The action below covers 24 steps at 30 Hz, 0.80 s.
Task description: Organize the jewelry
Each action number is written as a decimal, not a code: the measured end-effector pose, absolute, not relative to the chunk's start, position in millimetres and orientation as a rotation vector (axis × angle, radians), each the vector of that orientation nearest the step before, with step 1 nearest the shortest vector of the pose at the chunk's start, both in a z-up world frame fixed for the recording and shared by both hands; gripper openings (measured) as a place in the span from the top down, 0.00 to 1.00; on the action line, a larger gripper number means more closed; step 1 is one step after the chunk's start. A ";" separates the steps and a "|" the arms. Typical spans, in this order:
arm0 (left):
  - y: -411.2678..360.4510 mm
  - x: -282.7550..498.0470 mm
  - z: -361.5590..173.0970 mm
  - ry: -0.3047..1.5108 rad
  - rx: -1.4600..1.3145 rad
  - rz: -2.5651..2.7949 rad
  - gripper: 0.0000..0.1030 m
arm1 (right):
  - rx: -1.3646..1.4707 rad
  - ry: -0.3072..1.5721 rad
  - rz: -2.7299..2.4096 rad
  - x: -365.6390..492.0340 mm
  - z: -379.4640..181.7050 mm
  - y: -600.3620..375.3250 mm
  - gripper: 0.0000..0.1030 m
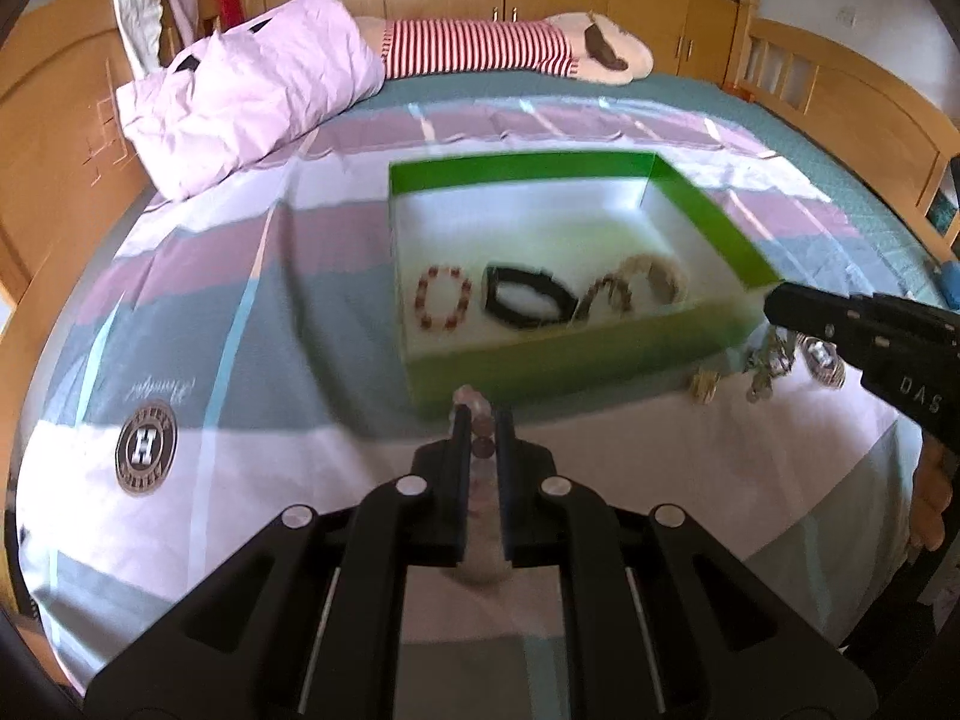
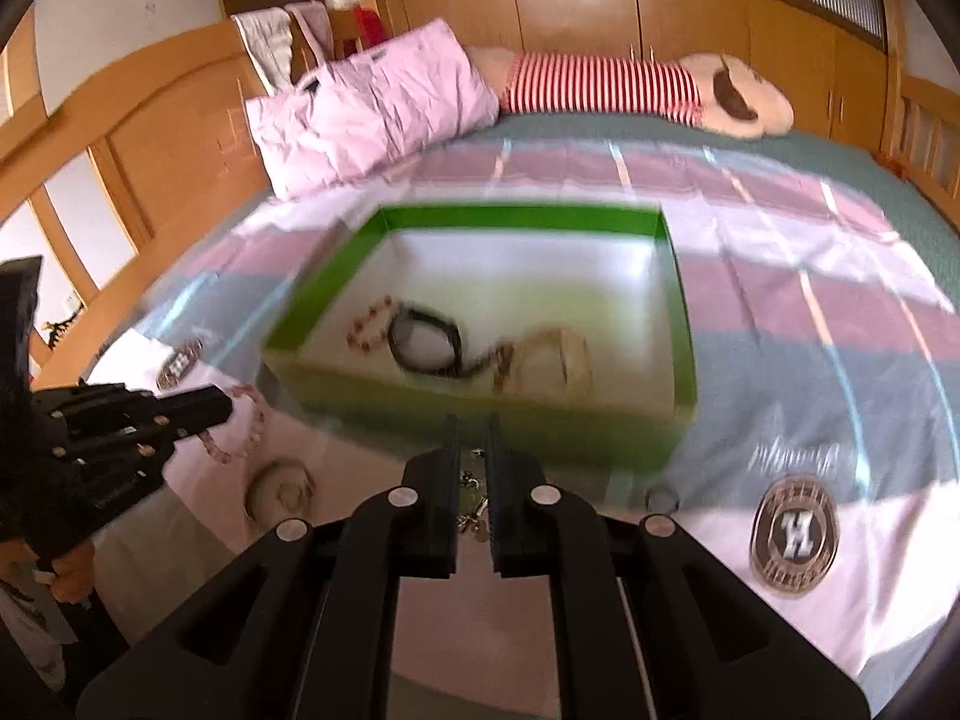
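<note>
— While the bed (image 1: 600, 468) carries everything, where does the jewelry sit?

— Mostly in the green box (image 1: 540, 360), white inside, lying on the striped bedspread. Along its near wall lie a ring of red beads (image 1: 443, 299), a black band (image 1: 528, 300) beside it, and a pale brownish bracelet (image 1: 636, 288) next to that, all in one row. Blur hides finer detail.

— And the left gripper (image 1: 483, 420)?

— Its fingers are drawn narrow, pinching a bracelet of pale pink beads (image 2: 249, 426). From the right wrist view the loop hangs off the tips, just before the box's near left corner. From its own camera, round pinkish and brown beads show between the tips.

— The right gripper (image 2: 471, 423)?

— Fingers nearly together as well, clamped on a metallic chain piece (image 2: 474, 510), silvery with small dangling bits. In the left wrist view it dangles below the tip, near the box's right front corner, above the bedspread.

— Anything loose on the bed?

— A small gold-coloured item (image 1: 705, 387) just beside the box front, and a pale round bangle (image 2: 281, 489) lying flat near the left gripper.
</note>
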<state>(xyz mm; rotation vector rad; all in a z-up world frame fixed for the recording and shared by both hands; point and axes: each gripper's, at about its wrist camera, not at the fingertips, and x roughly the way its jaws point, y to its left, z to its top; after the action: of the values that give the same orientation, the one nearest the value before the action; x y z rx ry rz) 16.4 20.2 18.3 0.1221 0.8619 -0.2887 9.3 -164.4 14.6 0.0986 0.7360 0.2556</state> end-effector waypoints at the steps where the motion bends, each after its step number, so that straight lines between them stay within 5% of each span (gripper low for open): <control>1: 19.9 21.4 23.5 0.861 0.110 -0.299 0.93 | 0.108 0.723 0.261 14.4 21.0 -166.1 0.93; 13: -8.9 123.5 42.4 0.926 -0.029 -0.423 0.92 | 0.166 0.763 0.163 104.7 18.1 -192.4 0.92; 17: -20.8 136.0 28.8 0.990 -0.044 -0.423 0.73 | 0.215 0.819 0.149 101.8 8.9 -205.5 0.55; 24: 3.0 69.3 35.2 0.975 0.110 -0.422 0.55 | 0.204 0.833 0.203 33.5 18.9 -229.9 0.55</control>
<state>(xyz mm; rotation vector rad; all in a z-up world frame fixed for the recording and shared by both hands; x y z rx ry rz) 69.3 3.0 35.2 0.1096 0.9753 -0.4218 33.5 -229.9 18.9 0.2037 0.8332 0.2034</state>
